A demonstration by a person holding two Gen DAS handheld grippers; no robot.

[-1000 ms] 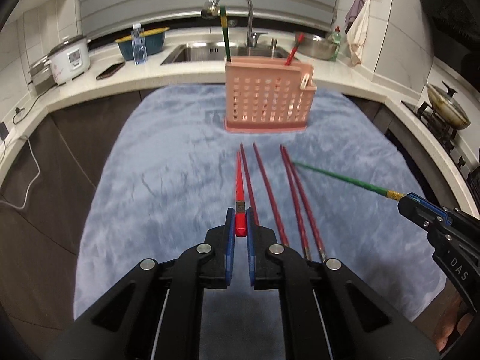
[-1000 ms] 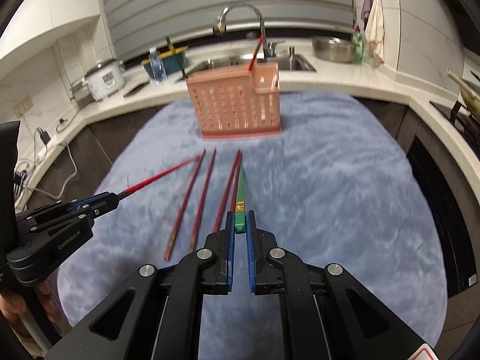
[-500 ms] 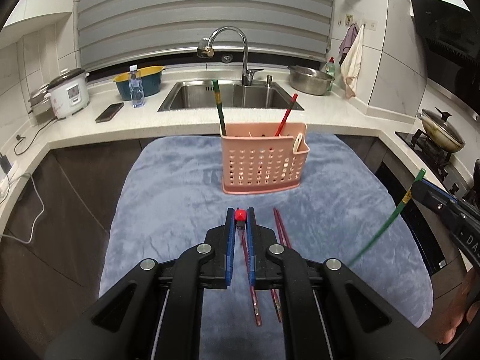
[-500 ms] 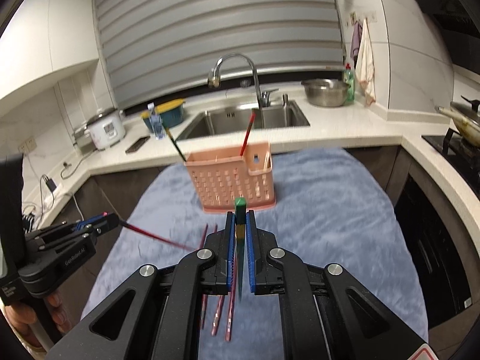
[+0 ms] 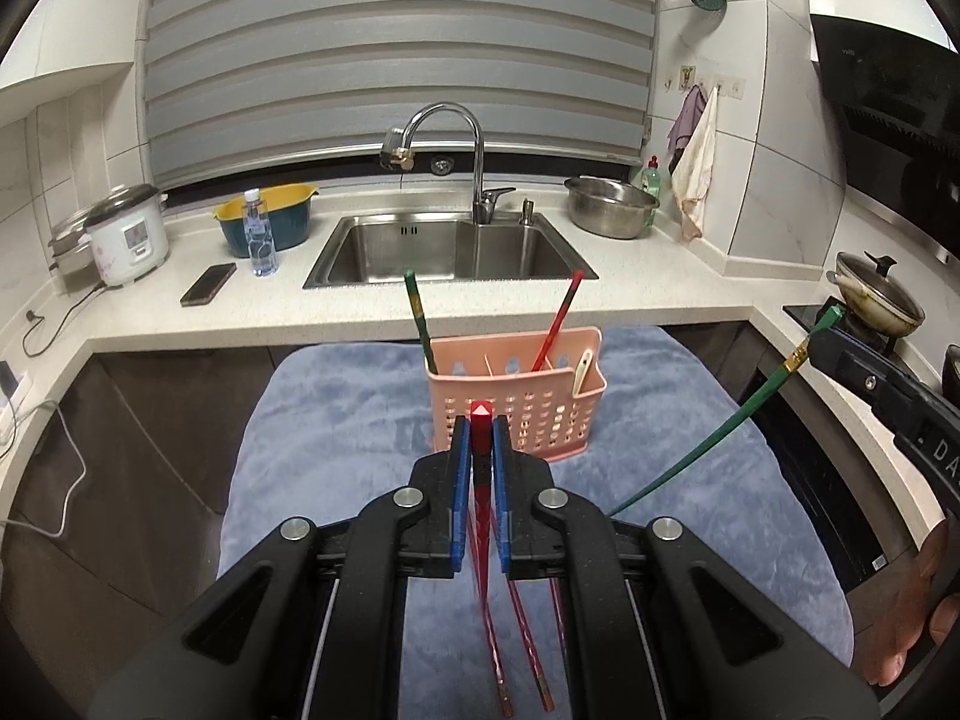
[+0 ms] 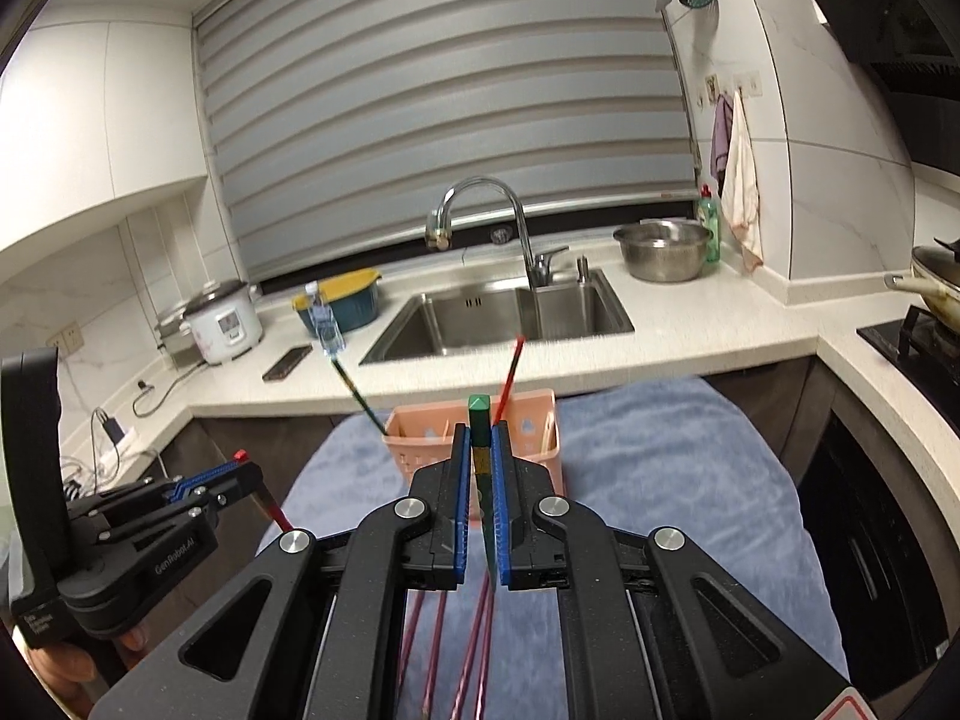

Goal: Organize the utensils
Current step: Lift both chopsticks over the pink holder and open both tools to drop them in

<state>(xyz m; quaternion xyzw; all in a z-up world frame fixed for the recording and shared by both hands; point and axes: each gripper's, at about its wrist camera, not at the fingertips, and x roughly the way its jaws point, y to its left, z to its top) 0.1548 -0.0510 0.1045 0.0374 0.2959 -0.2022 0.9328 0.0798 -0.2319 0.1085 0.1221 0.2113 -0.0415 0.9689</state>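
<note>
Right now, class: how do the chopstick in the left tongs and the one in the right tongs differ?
Colour: the left tongs grip a red chopstick, the right tongs a green chopstick. Only the green one shows a gold band. Both are pinched near their top ends, tips hanging down.

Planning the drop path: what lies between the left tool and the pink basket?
Only bare blue cloth. In the left wrist view, the left tool, gripping a red chopstick, faces the basket with nothing between.

The left gripper (image 5: 478, 438) clamps a red chopstick (image 5: 480, 420) before the pink perforated plastic basket (image 5: 522, 402); right of the basket, the right gripper (image 5: 825, 336) grips a green chopstick (image 5: 720, 426).
</note>
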